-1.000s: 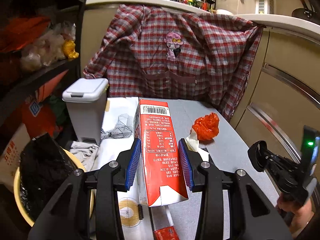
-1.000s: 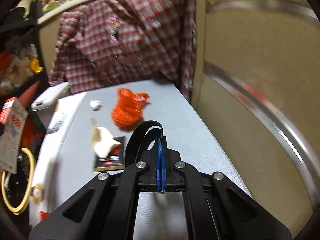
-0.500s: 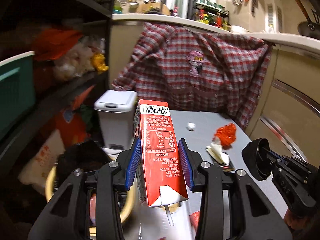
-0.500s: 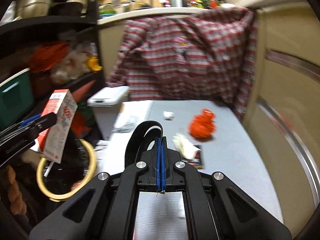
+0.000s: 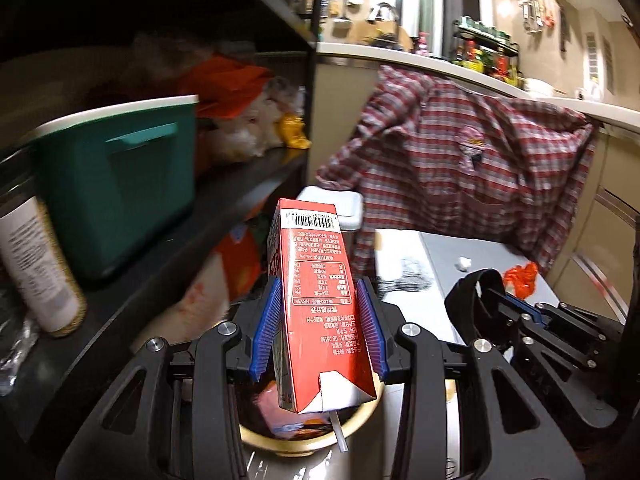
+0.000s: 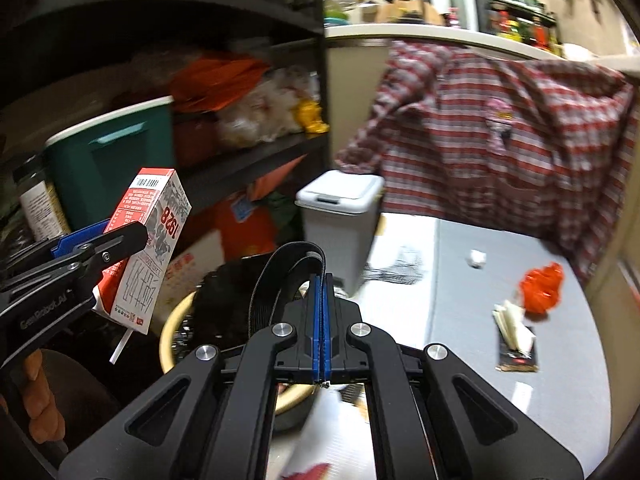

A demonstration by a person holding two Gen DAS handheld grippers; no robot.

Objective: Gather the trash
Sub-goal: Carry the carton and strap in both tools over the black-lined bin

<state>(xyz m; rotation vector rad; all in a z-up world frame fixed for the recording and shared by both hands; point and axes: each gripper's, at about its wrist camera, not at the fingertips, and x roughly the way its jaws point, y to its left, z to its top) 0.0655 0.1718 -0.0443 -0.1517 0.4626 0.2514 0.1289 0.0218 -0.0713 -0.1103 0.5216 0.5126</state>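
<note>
Left claw (image 5: 318, 328): clamped on the red carton (image 5: 316, 312), blue pads (image 5: 266, 328) pressed against its two narrow sides, so the carton stood nose-up and tilted between them with its folded end and a white straw (image 5: 338, 432) hanging lowest.
Right claw (image 6: 320, 320): pressed together on nothing, blue pads flat against each other, a black strap looped just ahead of them.
Shelving: dark rack off to the left claw's left side, a teal bin (image 5: 120, 188) on it well above the carton.
Table (image 6: 500, 280): grey top ahead and to the right of the right claw, with trash yet to gather: an orange crumple (image 6: 540, 288), a folded paper scrap on a dark wrapper (image 6: 516, 340) and a small white ball (image 6: 477, 258).
Lidded bin (image 6: 340, 232): pale, lid closed, beyond both claws at the table's far left corner.
Yellow bucket (image 6: 172, 332): lined with a black bag, directly under the left claw in its own view, below and left of the right claw.
Carton's place: held in the air over the bucket's mouth, not yet let go, I judged.
Risk, biggest: a release off-centre could have bounced the carton off the yellow rim onto the floor.
Risk, smaller: the dangling straw might have snagged the bag's edge; the tilt might have dripped leftovers.
Left hand pose: fingers (image 6: 38, 396) wrapped on the grip low at the edge of the right claw's view, claw pointed somewhat downward.
Right hand: out of sight behind its claw.
</note>
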